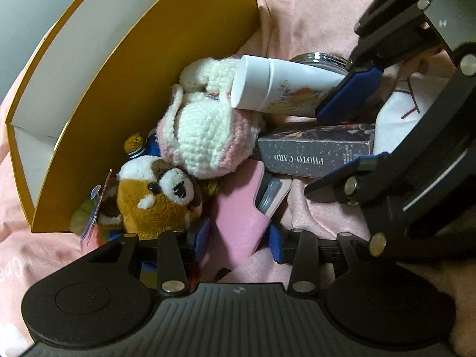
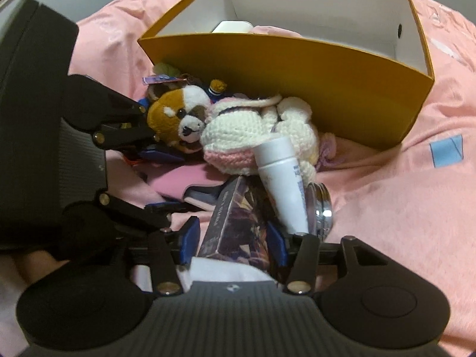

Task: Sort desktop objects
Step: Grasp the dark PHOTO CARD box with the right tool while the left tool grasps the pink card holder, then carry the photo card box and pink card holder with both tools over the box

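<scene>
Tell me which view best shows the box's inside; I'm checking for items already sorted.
The right wrist view: it looks into the yellow box, showing a white object at the bottom. The left wrist view shows only bare white inner wall.

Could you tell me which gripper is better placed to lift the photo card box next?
Probably the right gripper: its open blue pads already straddle the photo card box. The left gripper straddles the pink case instead.

— Left black two-finger gripper with blue pads (image 1: pixel 239 242) is low, jaws parted wide, pointing forward

— And the right black blue-padded gripper (image 2: pixel 235 242) comes in across it, jaws spread just as wide, one blue pad (image 1: pixel 348 95) raised above the other
</scene>
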